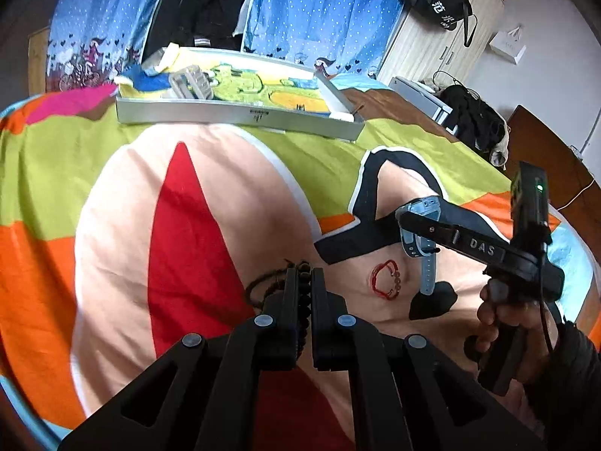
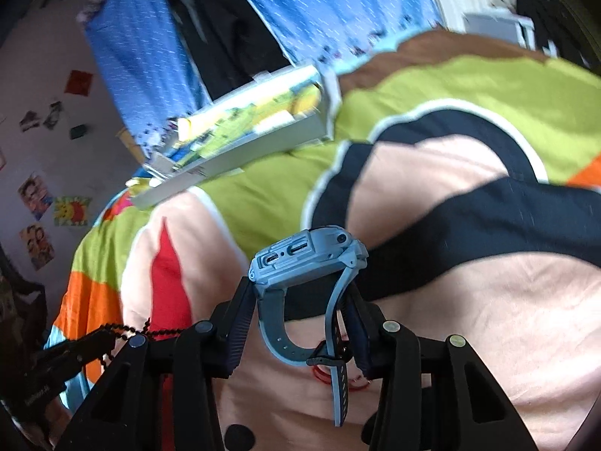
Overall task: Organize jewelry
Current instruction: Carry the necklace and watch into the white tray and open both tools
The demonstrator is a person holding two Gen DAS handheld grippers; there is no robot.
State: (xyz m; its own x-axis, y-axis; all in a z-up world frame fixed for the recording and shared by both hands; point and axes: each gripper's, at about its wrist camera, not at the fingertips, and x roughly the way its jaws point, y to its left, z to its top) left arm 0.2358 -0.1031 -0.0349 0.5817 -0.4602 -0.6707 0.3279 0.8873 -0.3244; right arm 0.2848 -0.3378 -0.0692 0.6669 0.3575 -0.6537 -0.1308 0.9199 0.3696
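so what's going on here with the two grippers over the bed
A person is sorting jewelry on a colourful blanket, one gripper in each hand. The left gripper is shut on a dark bead bracelet, and the right gripper holds a blue-grey watch by its strap, lifted off the blanket. A red string bracelet lies on the blanket between them, untouched. A shallow grey tray sits farther back.
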